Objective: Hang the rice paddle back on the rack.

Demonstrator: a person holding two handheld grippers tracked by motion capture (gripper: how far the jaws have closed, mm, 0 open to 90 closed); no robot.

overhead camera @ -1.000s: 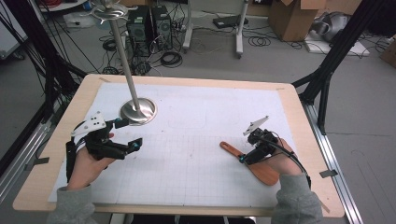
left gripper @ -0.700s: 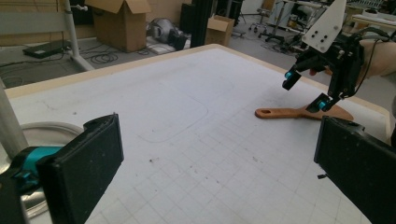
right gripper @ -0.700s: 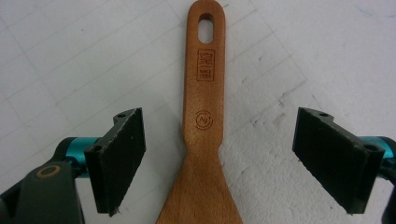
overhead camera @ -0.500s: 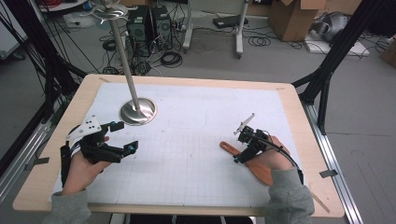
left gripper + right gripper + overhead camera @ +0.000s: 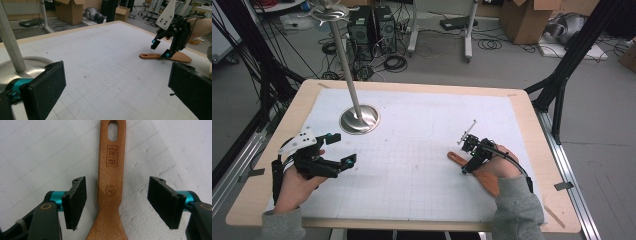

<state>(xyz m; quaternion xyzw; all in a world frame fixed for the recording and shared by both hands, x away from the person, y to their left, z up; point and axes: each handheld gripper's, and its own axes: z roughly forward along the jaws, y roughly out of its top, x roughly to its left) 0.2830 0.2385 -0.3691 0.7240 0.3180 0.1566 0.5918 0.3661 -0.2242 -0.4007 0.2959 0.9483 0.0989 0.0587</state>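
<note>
Straddling one flat brown wooden spatula [image 5: 110, 195] stamped "SINCE 1983", right gripper [image 5: 116, 202] jaws were closing, not touching; left gripper [image 5: 337, 150] released.

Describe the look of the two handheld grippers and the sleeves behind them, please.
Both the left gripper and right gripper are black frames with teal fittings at the jaw roots and flat, rough black pads. Each carries a pale plate dotted with small holes; a black cable trails from the right one. Both sleeves are grey.

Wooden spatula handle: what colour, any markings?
Warm reddish-brown wood; the wooden spatula has stamped logos and an oval hanging hole. Best in the right gripper view.
</note>
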